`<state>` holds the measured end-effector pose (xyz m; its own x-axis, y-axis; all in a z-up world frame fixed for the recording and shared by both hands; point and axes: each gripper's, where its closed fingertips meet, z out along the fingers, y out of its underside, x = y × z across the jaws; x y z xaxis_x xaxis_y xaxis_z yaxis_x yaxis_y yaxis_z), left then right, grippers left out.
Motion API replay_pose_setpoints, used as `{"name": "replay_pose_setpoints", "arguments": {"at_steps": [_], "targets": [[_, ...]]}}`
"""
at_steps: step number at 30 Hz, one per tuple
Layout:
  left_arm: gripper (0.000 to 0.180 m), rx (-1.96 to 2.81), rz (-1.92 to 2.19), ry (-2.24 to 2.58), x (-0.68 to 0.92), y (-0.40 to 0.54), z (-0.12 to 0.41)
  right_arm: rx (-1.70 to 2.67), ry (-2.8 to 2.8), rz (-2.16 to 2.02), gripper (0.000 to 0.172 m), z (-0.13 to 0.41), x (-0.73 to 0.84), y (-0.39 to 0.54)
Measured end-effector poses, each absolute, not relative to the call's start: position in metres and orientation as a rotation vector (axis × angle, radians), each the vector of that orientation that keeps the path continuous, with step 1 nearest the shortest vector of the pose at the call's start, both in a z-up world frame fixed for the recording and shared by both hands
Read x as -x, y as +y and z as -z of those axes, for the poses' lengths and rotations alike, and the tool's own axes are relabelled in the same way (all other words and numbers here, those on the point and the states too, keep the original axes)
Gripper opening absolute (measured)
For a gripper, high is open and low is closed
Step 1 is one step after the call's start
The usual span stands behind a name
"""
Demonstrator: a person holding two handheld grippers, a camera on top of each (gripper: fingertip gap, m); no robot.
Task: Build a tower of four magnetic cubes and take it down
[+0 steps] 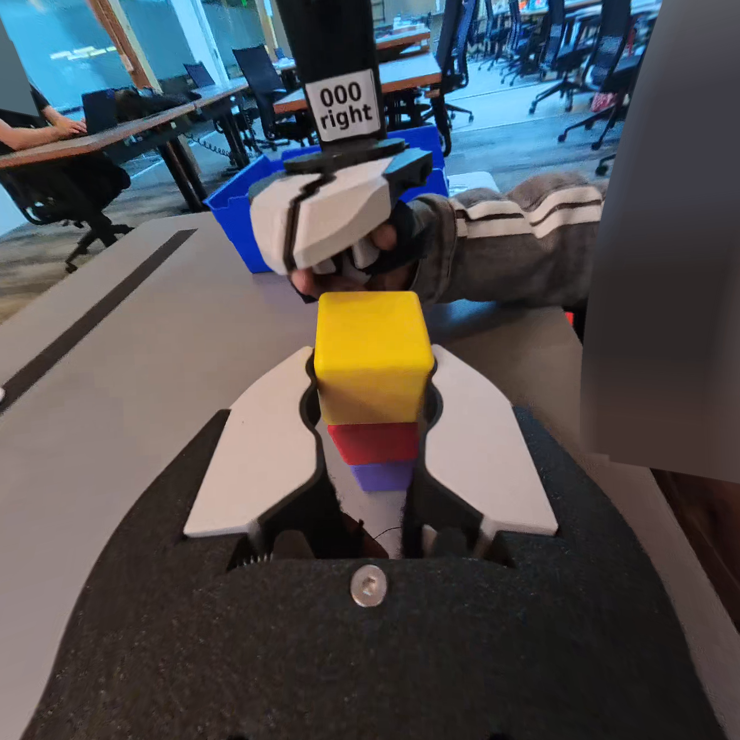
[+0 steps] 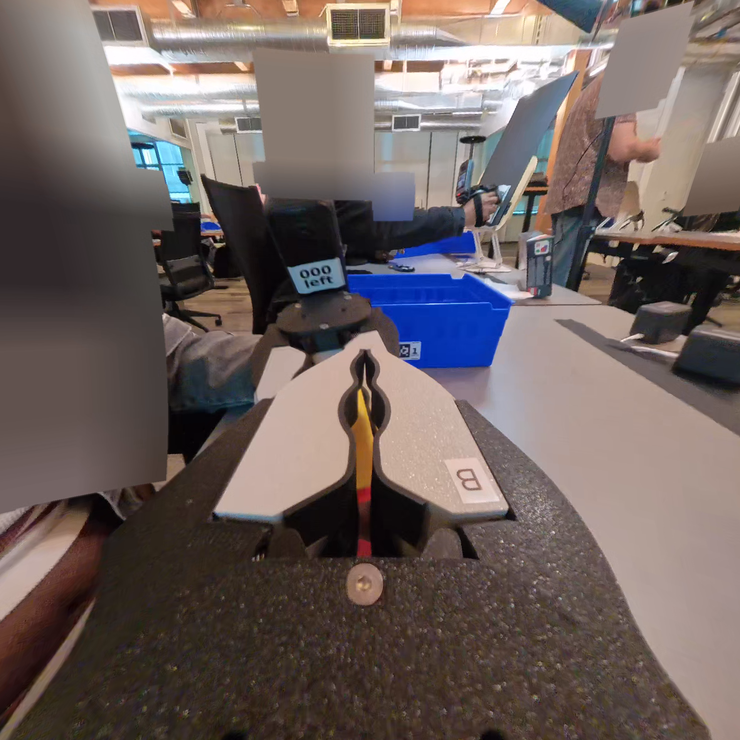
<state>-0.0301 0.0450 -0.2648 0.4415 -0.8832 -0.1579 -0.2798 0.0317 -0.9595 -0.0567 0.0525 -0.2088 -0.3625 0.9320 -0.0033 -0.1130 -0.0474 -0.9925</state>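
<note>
Grey table [image 1: 140, 360], blue bin [image 2: 440, 320], office chairs [image 1: 260, 88], desks behind

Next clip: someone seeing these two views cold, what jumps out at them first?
The stack of cubes dead centre in the left wrist view: a bright yellow cube on top, gripped between the left claw, with a red cube and a purple cube beneath it. Behind it hangs the right claw, fingers closed on nothing, in front of a blue bin on the grey table.

Bright, even indoor light; wide-angle edge warping, perhaps slight motion blur.
</note>
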Motion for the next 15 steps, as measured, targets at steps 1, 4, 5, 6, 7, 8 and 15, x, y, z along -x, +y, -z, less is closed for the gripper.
{"name": "replay_pose_setpoints", "arguments": {"at_steps": [1, 4, 5, 6, 7, 8, 15], "targets": [[0.049, 1.504, 0.624, 1.079, 0.034, 0.043, 0.265, 0.917, -1.361, -1.555, 0.002, 0.206, 0.053, 0.053], [0.048, 1.504, 0.657, 1.024, 0.043, 0.048, 0.263, 0.907, -1.387, -1.627, 0.029, 0.204, 0.046, 0.053], [0.048, 1.500, 0.652, 1.020, 0.045, 0.049, 0.261, 0.906, -1.415, -1.632, 0.037, 0.206, 0.044, 0.051], [0.048, 1.491, 0.643, 1.019, 0.045, 0.049, 0.259, 0.895, -1.444, -1.619, 0.046, 0.208, 0.043, 0.048], [0.049, 1.479, 0.647, 1.019, 0.045, 0.048, 0.256, 0.881, -1.464, -1.597, 0.055, 0.210, 0.044, 0.045], [0.048, 1.468, 0.658, 1.015, 0.044, 0.048, 0.253, 0.869, -1.481, -1.575, 0.054, 0.211, 0.045, 0.042], [0.049, 1.426, 0.669, 1.009, 0.041, 0.045, 0.246, 0.886, -1.561, -1.489, 0.053, 0.229, 0.055, 0.037]]}}
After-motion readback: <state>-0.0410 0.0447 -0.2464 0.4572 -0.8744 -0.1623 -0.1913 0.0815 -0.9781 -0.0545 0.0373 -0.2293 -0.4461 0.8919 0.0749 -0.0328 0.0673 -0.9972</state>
